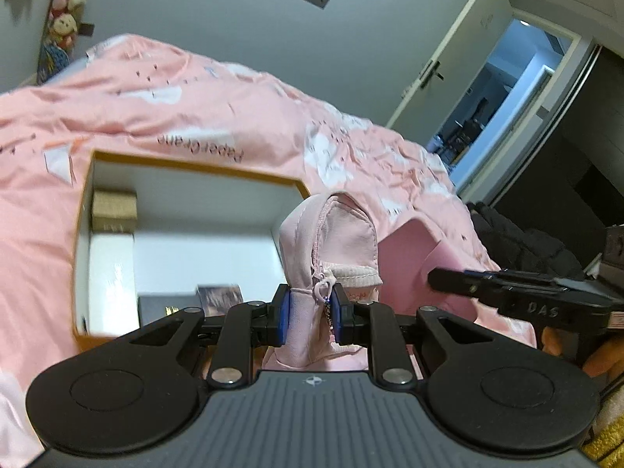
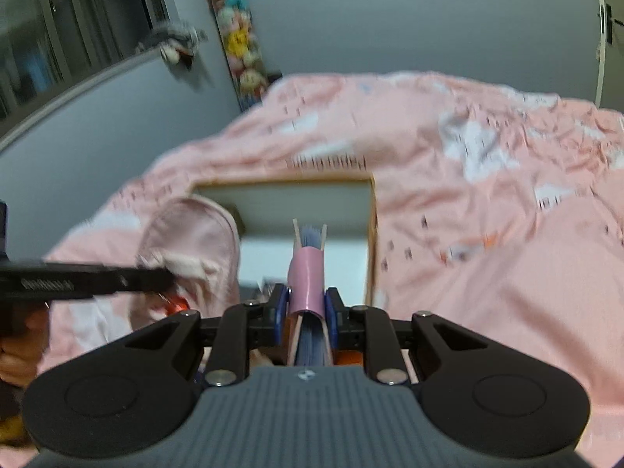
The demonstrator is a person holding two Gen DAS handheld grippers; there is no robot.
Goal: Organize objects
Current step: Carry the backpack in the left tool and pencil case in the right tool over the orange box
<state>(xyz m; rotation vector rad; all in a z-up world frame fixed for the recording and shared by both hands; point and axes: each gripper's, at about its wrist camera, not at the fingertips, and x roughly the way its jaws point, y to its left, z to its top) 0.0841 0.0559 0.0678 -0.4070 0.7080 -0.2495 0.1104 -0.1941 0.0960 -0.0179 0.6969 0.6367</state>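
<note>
My left gripper (image 1: 311, 318) is shut on a pale pink zippered pouch (image 1: 331, 234), held upright beside the right wall of an open box. The box (image 1: 187, 162) has an orange rim and white inside and lies on the pink bedspread. In it are a tan carton (image 1: 114, 210), a white box (image 1: 111, 273) and dark items (image 1: 218, 296). My right gripper (image 2: 306, 312) is shut on a pink notebook (image 2: 308, 277) with bluish page edges, held edge-up in front of the box (image 2: 372, 210). The pouch (image 2: 195, 234) shows left of it. The notebook also shows in the left wrist view (image 1: 413, 249).
The pink bedspread (image 1: 195, 101) covers the bed on all sides. Plush toys (image 2: 240, 43) hang on the grey wall behind. A door (image 1: 440, 66) stands open at the right, with dark clothing (image 1: 518, 241) piled beside the bed. The right gripper's body (image 1: 526, 296) crosses the left view.
</note>
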